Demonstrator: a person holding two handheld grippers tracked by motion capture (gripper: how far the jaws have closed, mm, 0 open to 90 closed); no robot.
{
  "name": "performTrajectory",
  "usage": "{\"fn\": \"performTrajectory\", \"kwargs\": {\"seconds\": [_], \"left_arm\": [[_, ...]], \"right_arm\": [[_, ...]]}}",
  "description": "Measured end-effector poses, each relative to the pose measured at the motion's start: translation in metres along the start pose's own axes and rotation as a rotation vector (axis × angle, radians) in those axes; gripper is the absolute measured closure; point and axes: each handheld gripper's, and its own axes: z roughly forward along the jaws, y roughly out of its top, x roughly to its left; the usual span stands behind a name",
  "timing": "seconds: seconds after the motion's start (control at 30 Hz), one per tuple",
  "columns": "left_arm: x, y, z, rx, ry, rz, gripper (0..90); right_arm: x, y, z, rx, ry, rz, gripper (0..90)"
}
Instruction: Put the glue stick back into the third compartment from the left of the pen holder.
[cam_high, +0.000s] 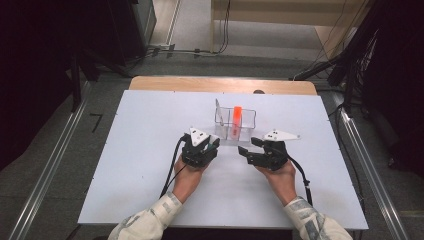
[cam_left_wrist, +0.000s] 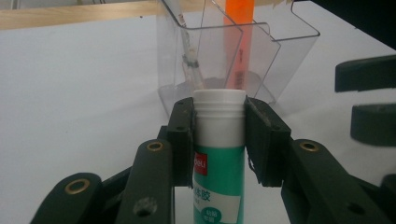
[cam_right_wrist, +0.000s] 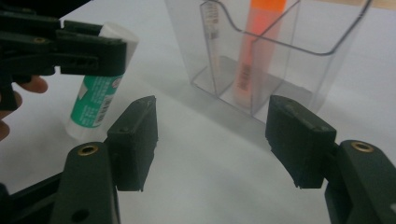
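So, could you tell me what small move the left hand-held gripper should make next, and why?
Probably carry the glue stick forward over the clear organizer and lower it into a free compartment. The left hand-held gripper clamps the stick just short of the organizer; the right hand-held gripper stands open beside it.

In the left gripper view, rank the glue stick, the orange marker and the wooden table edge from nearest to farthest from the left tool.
1. Glue stick: clamped between the left tool's jaws.
2. Orange marker: just beyond, standing in the clear holder.
3. Wooden table edge: far back, upper left.
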Motion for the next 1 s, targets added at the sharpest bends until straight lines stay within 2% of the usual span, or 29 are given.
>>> {"fn": "performTrajectory", "kwargs": {"seconds": [0.27,0.47,0.57,0.7,1.0], "left_arm": [[-0.007,0.006,0.005,-0.016,-0.017,-0.007,65.0],[-0.014,0.012,0.005,-0.037,-0.032,-0.011,65.0],[-0.018,0.013,0.006,-0.040,-0.040,0.000,65.0],[-0.022,0.013,0.007,-0.046,-0.045,-0.001,65.0],[-0.026,0.015,0.003,-0.060,-0.060,-0.001,64.9]], "right_arm": [[0.018,0.001,0.014,0.015,0.051,-0.030,32.9],[0.026,0.002,0.021,0.025,0.093,-0.022,33.2],[0.031,0.002,0.024,0.025,0.118,-0.021,33.4],[0.035,0.004,0.028,0.025,0.143,-0.004,33.8],[0.036,0.005,0.036,0.029,0.164,0.010,37.6]]}}
